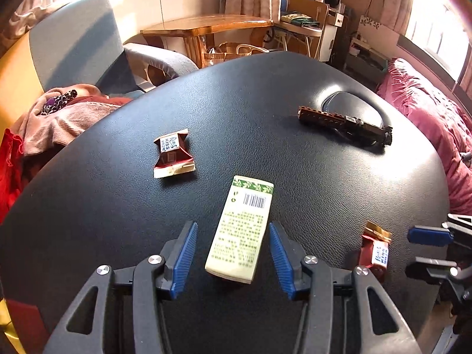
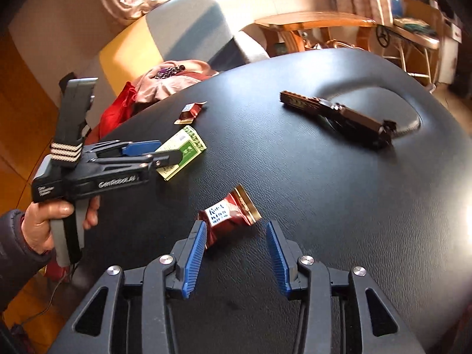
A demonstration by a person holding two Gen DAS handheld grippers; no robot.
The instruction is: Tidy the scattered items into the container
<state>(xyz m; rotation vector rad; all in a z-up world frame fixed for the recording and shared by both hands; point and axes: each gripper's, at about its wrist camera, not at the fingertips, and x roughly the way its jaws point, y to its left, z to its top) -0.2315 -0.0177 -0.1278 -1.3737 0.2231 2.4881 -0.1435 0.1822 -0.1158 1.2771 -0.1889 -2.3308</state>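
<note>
A pale green packet (image 1: pixel 240 230) with a barcode lies on the black padded table (image 1: pixel 265 94), between the open fingers of my left gripper (image 1: pixel 233 233); it also shows in the right wrist view (image 2: pixel 183 152). A red candy wrapper (image 2: pixel 228 214) lies just ahead of my open right gripper (image 2: pixel 234 233), its near end between the blue pads (image 2: pixel 194 253); it also shows in the left wrist view (image 1: pixel 374 250). A second red candy wrapper (image 1: pixel 172 153) lies farther left. A brown toy train (image 1: pixel 345 125) lies at the far right. No container is in view.
The table has an oval face hole (image 1: pixel 354 106) behind the train. Pink and red clothes (image 1: pixel 56 118) lie on a chair beside the table's left edge. A magenta blanket (image 1: pixel 436 135) is at the right. A wooden desk (image 1: pixel 206 26) stands behind.
</note>
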